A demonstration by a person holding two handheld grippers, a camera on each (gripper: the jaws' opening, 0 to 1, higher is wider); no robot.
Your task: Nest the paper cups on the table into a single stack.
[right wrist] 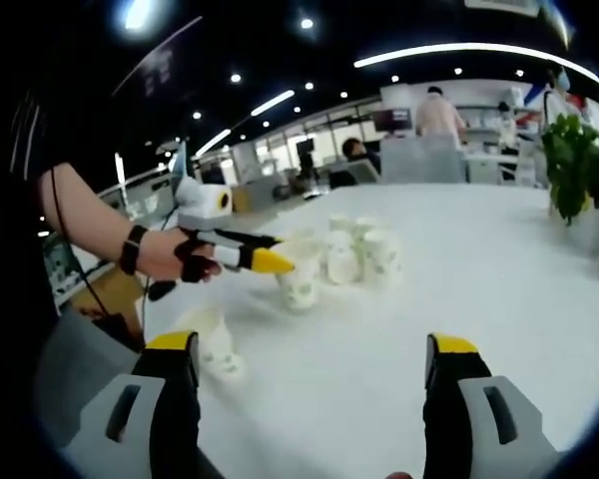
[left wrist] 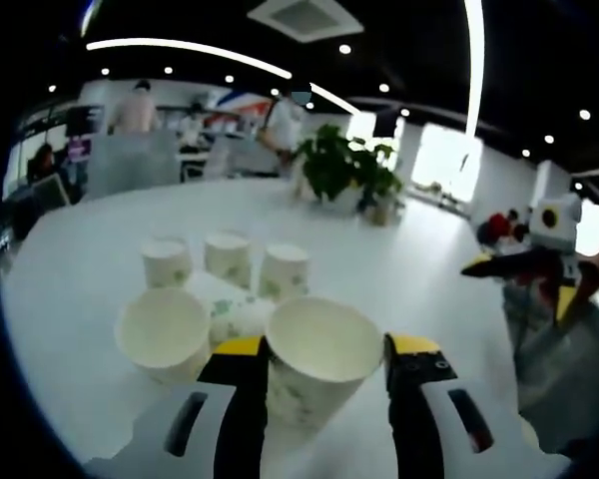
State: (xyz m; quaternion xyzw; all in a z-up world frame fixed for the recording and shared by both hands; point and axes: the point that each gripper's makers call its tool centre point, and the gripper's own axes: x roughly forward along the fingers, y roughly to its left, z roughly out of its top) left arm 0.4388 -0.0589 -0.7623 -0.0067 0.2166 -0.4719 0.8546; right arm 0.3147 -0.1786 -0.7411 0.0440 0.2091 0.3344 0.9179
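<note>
Left gripper (left wrist: 324,374) has its two yellow-tipped jaws closed against the sides of an upright paper cup (left wrist: 319,359) with a green leaf print, its open mouth facing up and toward the camera, in the left gripper view. Just beside it on the left sits a second open cup (left wrist: 165,334) on the white worktop (left wrist: 449,269), and between the two lies a cup on its side (left wrist: 238,317). Behind them stand three upside-down cups (left wrist: 228,261) in a row, close together. Farther back on the worktop are potted plants (left wrist: 349,170). At the right edge the right gripper (left wrist: 499,264) comes in, held apart from the cups. People (left wrist: 135,110) stand in the background.

In the right gripper view, the right gripper (right wrist: 314,374) stands with its jaws spread wide and nothing between them, over bare worktop (right wrist: 499,259). Left of centre, a hand (right wrist: 170,254) holds the left gripper (right wrist: 275,261), whose yellow tips are at a printed cup (right wrist: 299,284) standing on the worktop. Right behind it is the cluster of other cups (right wrist: 364,249), close together. Another cup (right wrist: 215,344) sits near the left jaw, blurred. A potted plant (right wrist: 584,160) stands at the right edge.
</note>
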